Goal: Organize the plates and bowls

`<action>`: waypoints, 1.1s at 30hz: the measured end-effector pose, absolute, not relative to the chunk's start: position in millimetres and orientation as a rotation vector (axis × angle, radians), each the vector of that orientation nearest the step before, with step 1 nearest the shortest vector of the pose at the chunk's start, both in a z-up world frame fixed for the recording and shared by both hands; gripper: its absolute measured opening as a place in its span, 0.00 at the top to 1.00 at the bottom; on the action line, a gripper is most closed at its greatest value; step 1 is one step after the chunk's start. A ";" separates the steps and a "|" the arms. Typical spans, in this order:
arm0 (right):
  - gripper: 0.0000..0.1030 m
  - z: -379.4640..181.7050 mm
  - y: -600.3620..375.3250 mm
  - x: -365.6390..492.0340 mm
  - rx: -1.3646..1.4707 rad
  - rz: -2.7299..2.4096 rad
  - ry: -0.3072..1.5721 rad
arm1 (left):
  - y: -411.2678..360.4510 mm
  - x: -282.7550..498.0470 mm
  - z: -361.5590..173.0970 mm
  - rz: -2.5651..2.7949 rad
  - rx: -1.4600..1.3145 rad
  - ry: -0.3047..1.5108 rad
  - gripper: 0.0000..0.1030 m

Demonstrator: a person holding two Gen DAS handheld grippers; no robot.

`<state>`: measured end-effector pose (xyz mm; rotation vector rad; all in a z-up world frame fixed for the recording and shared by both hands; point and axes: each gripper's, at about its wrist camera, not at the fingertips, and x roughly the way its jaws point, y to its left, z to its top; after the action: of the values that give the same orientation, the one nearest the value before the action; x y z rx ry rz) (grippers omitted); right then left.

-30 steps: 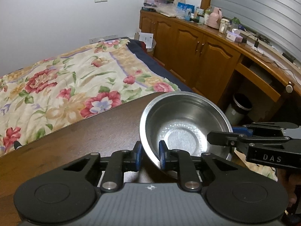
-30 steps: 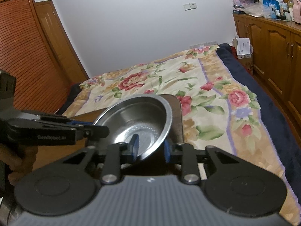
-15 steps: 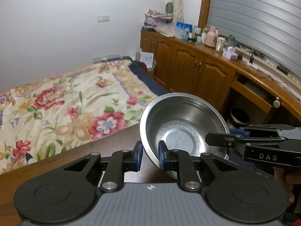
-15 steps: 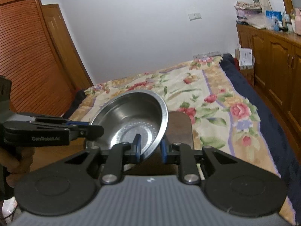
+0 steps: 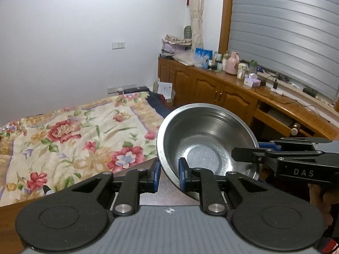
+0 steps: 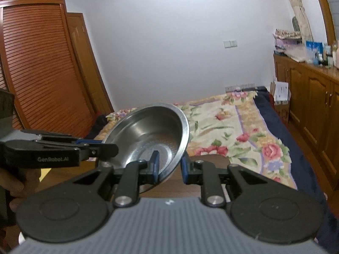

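Note:
A shiny steel bowl (image 5: 203, 139) hangs tilted in the air above the brown wooden table (image 5: 8, 216). My left gripper (image 5: 168, 174) is shut on the bowl's near rim, one blue pad inside the wall and one outside. From the right side, my right gripper (image 5: 243, 156) clamps the opposite rim. In the right wrist view the same bowl (image 6: 148, 135) sits between my right gripper's (image 6: 169, 167) blue pads, shut on its rim. There the left gripper (image 6: 106, 148) comes in from the left, with a hand behind it. The bowl is empty.
A bed with a floral quilt (image 5: 84, 139) lies beyond the table's far edge. Wooden cabinets (image 5: 211, 89) with bottles and boxes on top line the right wall. A louvred wooden wardrobe (image 6: 42, 74) stands at the left. A small dark pen-like tip (image 5: 45, 189) shows at the table edge.
Both grippers have risen with the bowl held between them. The table and bed have sunk lower in both views, and more wall shows above.

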<state>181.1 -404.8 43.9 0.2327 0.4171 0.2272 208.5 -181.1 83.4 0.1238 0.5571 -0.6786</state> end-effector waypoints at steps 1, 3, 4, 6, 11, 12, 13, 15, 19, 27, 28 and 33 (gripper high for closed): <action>0.78 46.8 -403.0 177.8 0.225 0.229 0.412 | -176.7 204.4 85.1 -0.680 0.114 0.554 0.80; 0.78 50.7 -400.1 172.5 0.221 0.233 0.405 | -170.2 196.8 87.2 -0.680 0.105 0.549 0.80; 0.78 52.0 -398.9 169.7 0.220 0.237 0.404 | -167.3 191.1 87.9 -0.680 0.104 0.545 0.80; 0.78 53.3 -395.5 165.4 0.218 0.244 0.406 | -162.4 182.6 89.1 -0.680 0.100 0.538 0.80; 0.78 55.8 -387.2 153.8 0.196 0.255 0.409 | -149.5 164.0 90.8 -0.672 0.100 0.526 0.80; 0.78 56.0 -385.4 151.5 0.194 0.259 0.411 | -146.5 160.5 91.3 -0.672 0.099 0.524 0.80; 0.78 56.5 -383.1 148.6 0.189 0.263 0.412 | -144.5 158.2 91.3 -0.671 0.100 0.524 0.80; 0.78 56.9 -379.0 144.1 0.179 0.272 0.416 | -140.6 155.4 90.8 -0.669 0.112 0.524 0.80; 0.78 56.5 -371.1 137.9 0.166 0.287 0.422 | -133.0 150.6 87.3 -0.661 0.125 0.528 0.80; 0.78 49.9 -353.2 127.9 0.154 0.326 0.445 | -113.1 136.7 74.3 -0.645 0.133 0.543 0.80; 0.78 48.8 -350.6 125.7 0.152 0.331 0.447 | -110.8 134.7 72.7 -0.645 0.132 0.546 0.80; 0.78 43.5 -339.0 115.3 0.135 0.352 0.461 | -100.4 126.0 65.0 -0.648 0.131 0.558 0.80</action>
<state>115.3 -339.0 43.5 0.1346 0.4612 0.3524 126.0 -100.4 65.0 0.1308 0.5580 -0.6475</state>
